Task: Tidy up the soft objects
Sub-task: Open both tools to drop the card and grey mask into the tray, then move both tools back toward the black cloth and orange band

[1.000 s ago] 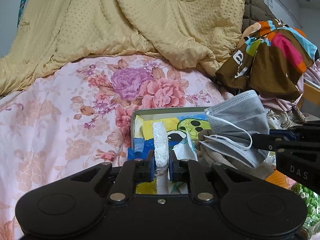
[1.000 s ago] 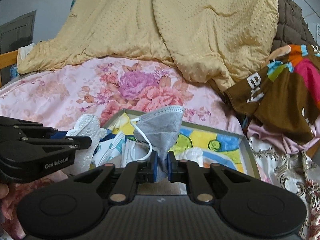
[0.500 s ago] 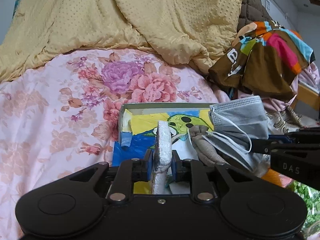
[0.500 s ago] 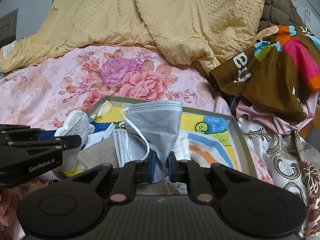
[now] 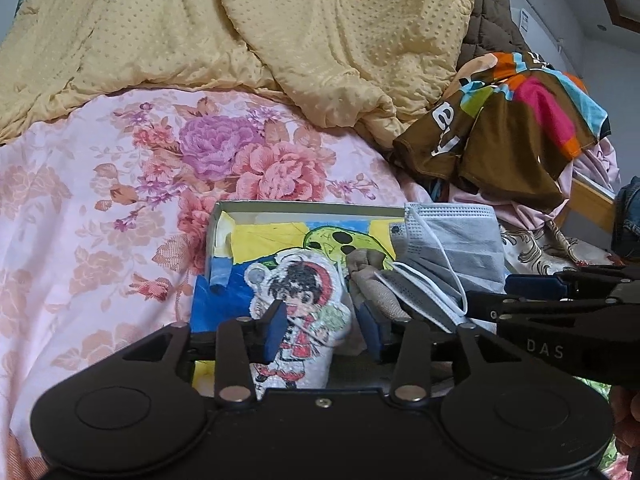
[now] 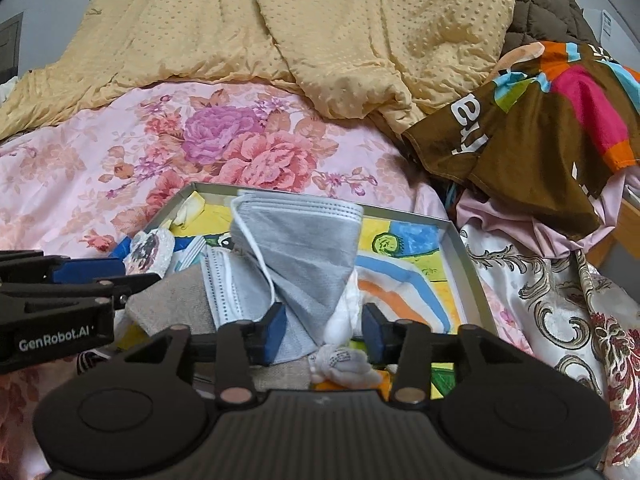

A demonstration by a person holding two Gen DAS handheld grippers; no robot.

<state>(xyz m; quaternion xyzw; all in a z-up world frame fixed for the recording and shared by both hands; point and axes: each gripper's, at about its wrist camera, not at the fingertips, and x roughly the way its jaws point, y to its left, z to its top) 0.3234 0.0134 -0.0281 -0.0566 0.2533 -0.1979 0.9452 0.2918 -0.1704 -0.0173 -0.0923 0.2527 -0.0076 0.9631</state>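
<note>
left tongs (image 5: 323, 326): jaws standing apart, having just been opening; letting go over the tray, probably to drop the item inside
plush patch (image 5: 298, 300): lying flat face-up between the spread pads, no longer pinched; cartoon figure showing, resting on the tray's painted floor
right tongs (image 6: 325, 330): also released, having just been opening; pads clear of the cloth on both sides
grey mask (image 6: 304, 252): slumping between and just beyond the right pads, draping over the pile in the tray; looking dropped, not gripped
white mask (image 6: 224, 280): sitting under the grey one, touching it, left of the right tongs
beige cloth (image 5: 376, 284): bunching between patch and masks
tray (image 6: 460, 248): collecting point for the soft items, sitting on the bed
floral sheet (image 5: 120, 184): carrying the tray
yellow quilt (image 5: 248, 32): piling up behind, well apart from the tray
brown printed garment (image 6: 532, 120): heaping far right, not yet sorted
</note>
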